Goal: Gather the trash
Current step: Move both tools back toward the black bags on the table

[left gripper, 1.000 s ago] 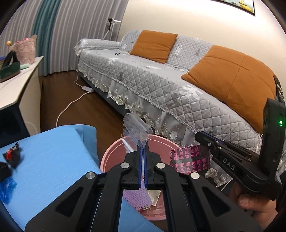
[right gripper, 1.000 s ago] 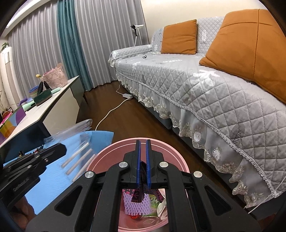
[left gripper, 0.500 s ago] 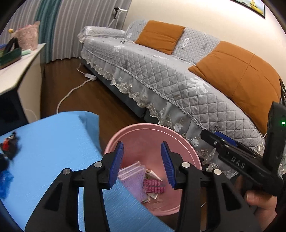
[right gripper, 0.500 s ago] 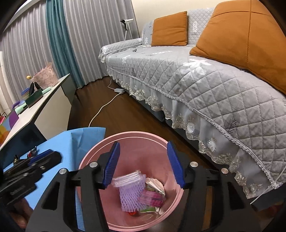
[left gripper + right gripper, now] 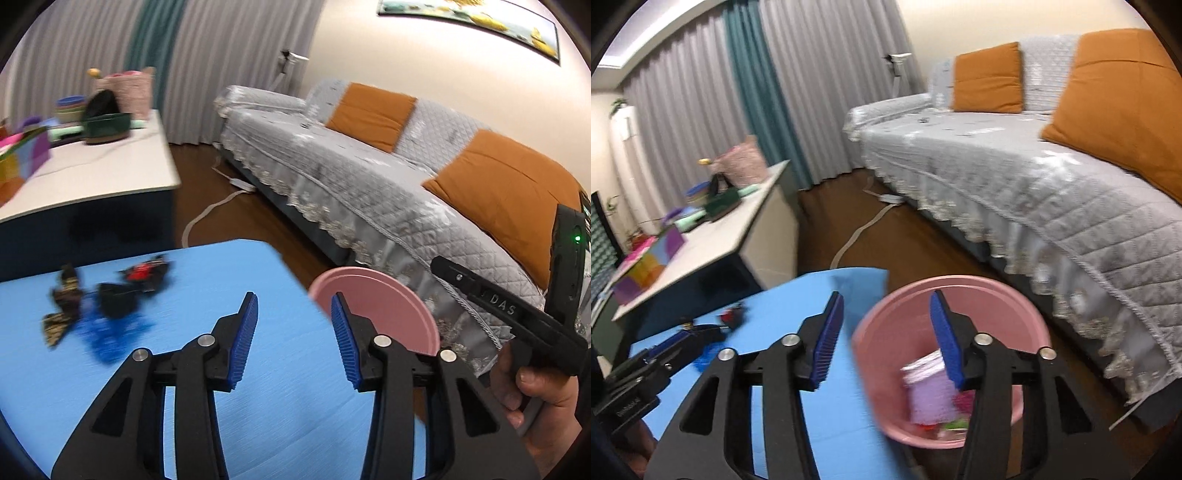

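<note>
Black right gripper (image 5: 491, 295) marked "DAS"

You have a low table covered in a blue cloth (image 5: 229, 288) in front of you. Near its far left edge lies a blurred cluster of scraps: a brown patterned wrapper (image 5: 61, 306), a black piece (image 5: 116, 301), a red-and-black wrapper (image 5: 146, 271) and a blue mesh scrap (image 5: 107, 336). Off its far right corner, a pink bin (image 5: 960, 306) stands on the dark wood floor (image 5: 905, 236), where a white cable (image 5: 860, 232) trails.
</note>
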Available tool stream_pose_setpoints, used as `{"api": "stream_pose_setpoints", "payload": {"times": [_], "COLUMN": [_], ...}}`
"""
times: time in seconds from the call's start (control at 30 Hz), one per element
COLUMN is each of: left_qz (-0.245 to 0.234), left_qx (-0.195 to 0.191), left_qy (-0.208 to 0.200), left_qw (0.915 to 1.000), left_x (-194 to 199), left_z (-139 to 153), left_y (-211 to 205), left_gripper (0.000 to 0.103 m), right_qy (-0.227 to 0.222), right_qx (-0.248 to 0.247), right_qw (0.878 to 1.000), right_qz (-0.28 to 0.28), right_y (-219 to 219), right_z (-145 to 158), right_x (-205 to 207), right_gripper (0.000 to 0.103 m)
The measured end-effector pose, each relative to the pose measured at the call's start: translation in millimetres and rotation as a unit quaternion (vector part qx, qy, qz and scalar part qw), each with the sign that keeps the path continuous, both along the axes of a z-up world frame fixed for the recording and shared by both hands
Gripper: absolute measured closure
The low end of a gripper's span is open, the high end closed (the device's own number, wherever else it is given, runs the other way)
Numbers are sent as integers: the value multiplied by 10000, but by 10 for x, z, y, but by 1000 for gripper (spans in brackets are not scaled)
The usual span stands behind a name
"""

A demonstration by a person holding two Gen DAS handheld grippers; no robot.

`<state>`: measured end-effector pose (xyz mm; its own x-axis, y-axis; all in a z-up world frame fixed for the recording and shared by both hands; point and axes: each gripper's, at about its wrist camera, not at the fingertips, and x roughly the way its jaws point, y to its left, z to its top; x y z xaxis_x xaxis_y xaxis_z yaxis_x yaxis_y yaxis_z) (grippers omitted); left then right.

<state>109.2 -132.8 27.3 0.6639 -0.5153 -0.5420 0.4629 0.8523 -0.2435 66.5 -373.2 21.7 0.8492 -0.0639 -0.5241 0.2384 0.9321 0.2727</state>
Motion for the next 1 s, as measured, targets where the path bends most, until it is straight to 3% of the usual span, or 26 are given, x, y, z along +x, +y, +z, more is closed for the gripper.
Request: {"api": "stream_pose_setpoints", "payload": {"times": [0.07,0.17,0.27,0.43,0.77,0.9,1.0], "left_qz": [195,574,1022,1591,1993,2115,2235], "left_qx": [43,145,137,186,-140,-159,-123], "left_qy": [-54,-130,-27,10,280,394,505], "left_qw": [9998,9982,9947,9871,9794,9765,9733], "left_x": [-17,-49,4,176,604,776,908], "left_z": [15,-11,-94,-184,-390,-483,-559], "left_y": [220,614,998,1438,1666,1641,1606], "left_gripper": [67,70,78,79,79,75,57], "right_qy": [-56,-100,-98,-34,215,397,519], "right_qx": [110,207,251,342,475,506,513], "right_qw": [9996,9979,9957,9920,9861,9830,9812], "right_qz": [266,600,881,1217,1577,1719,1787], "right_y": [218,493,765,1102,1526,1622,1727], "right_z": [21,25,8,-51,-304,-417,-493], "right_x": [58,155,287,544,1143,1404,1629], "right_gripper": [71,79,80,80,78,63,51]}}
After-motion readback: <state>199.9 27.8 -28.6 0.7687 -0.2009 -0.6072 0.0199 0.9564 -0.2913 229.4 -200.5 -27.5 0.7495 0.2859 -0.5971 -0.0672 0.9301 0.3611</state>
